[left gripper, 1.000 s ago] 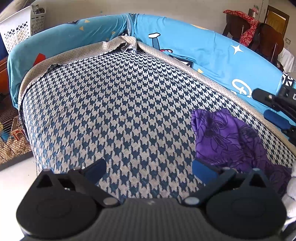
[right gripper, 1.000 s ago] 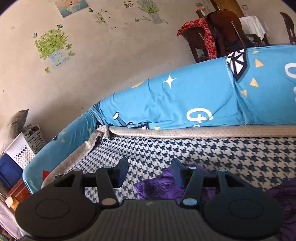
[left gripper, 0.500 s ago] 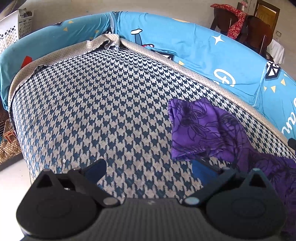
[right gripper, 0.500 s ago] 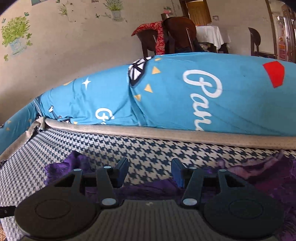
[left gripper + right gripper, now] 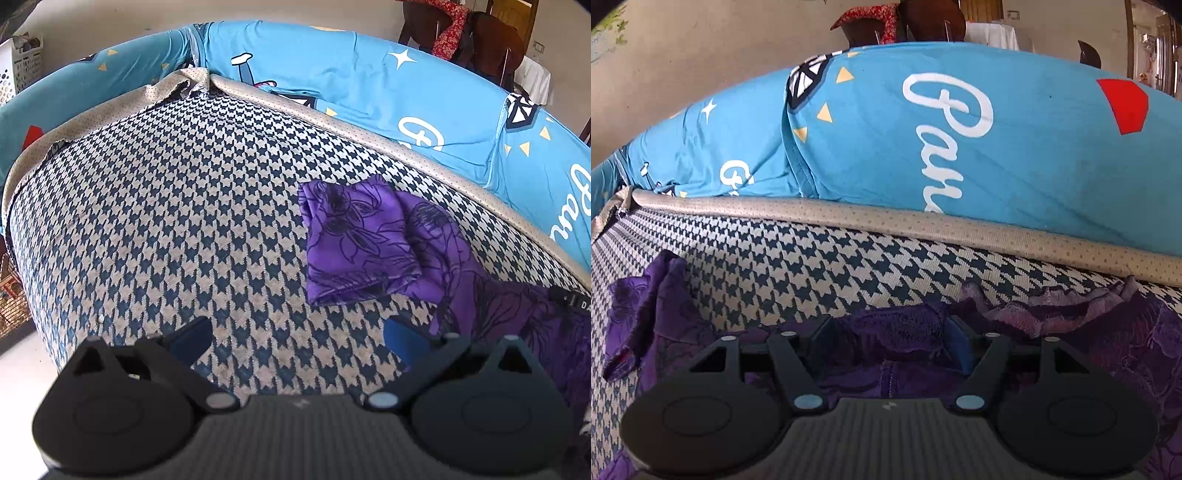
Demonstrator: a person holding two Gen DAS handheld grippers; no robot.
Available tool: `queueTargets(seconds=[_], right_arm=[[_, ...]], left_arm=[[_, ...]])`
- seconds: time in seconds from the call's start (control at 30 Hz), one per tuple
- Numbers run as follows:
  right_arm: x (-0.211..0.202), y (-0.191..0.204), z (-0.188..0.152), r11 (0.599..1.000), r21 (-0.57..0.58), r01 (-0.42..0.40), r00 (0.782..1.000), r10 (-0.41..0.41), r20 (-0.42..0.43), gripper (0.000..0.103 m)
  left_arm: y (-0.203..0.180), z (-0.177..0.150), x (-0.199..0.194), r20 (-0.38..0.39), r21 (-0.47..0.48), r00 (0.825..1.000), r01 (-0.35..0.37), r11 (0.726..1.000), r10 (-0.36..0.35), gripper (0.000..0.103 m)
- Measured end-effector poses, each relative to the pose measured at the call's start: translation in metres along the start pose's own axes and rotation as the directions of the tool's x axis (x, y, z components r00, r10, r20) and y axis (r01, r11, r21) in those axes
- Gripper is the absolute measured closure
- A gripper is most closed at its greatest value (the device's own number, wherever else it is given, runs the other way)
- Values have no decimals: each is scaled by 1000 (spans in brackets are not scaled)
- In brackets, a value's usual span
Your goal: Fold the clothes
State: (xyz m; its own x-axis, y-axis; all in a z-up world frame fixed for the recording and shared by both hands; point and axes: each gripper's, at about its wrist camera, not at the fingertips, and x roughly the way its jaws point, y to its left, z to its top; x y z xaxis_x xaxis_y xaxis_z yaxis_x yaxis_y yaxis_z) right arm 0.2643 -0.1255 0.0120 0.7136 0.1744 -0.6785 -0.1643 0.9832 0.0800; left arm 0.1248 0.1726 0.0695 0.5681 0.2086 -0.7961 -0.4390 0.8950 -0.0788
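A purple floral garment (image 5: 362,251) lies on the houndstooth sofa seat (image 5: 177,229), one sleeve spread flat at the right of the left wrist view. My left gripper (image 5: 297,338) hovers open over bare seat, its right finger just left of the cloth. In the right wrist view the same purple garment (image 5: 905,332) lies bunched and wrinkled directly under my right gripper (image 5: 892,341), which stands open with its fingers on either side of a fold. A black piece of the right gripper (image 5: 570,299) shows at the far right edge.
Blue printed cushions (image 5: 960,140) line the back of the sofa behind a beige dotted piping (image 5: 886,221). A white laundry basket (image 5: 22,62) stands at the far left. Dark wooden chairs (image 5: 480,33) with a red cloth stand behind the sofa.
Both grippers have swung rightward along the sofa. The right gripper has dropped low over the purple garment. More of the garment's sleeve now shows in the left wrist view.
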Motion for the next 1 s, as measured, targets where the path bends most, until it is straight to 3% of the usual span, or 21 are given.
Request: queueTargets(seconds=[0.1, 0.13, 0.17, 0.4, 0.6, 0.83, 1.0], right_arm=[[5, 3, -1, 999, -31, 16, 1000, -17, -9, 36], [6, 4, -1, 999, -44, 19, 1000, -20, -14, 43], [7, 5, -1, 998, -57, 22, 1000, -23, -17, 62], [4, -1, -1, 999, -43, -7, 1000, 7, 1, 94], [-6, 11, 34, 999, -49, -21, 989, 28, 142, 96], [-24, 15, 72, 996, 63, -69, 925, 40, 377, 95], [6, 3, 66, 994, 103, 33, 956, -62, 288, 88]], left_arm=[[-3, -1, 2, -5, 9, 1000, 1, 1000, 0, 0], [-4, -1, 2, -7, 13, 1000, 1, 1000, -1, 0], [-4, -1, 3, -8, 15, 1000, 1, 1000, -1, 0], [-7, -3, 2, -13, 24, 1000, 5, 1000, -5, 0], [-11, -5, 5, -16, 36, 1000, -8, 999, 8, 0], [-15, -3, 10, -16, 36, 1000, -20, 999, 21, 0], [-22, -4, 12, -17, 50, 1000, -21, 999, 22, 0]])
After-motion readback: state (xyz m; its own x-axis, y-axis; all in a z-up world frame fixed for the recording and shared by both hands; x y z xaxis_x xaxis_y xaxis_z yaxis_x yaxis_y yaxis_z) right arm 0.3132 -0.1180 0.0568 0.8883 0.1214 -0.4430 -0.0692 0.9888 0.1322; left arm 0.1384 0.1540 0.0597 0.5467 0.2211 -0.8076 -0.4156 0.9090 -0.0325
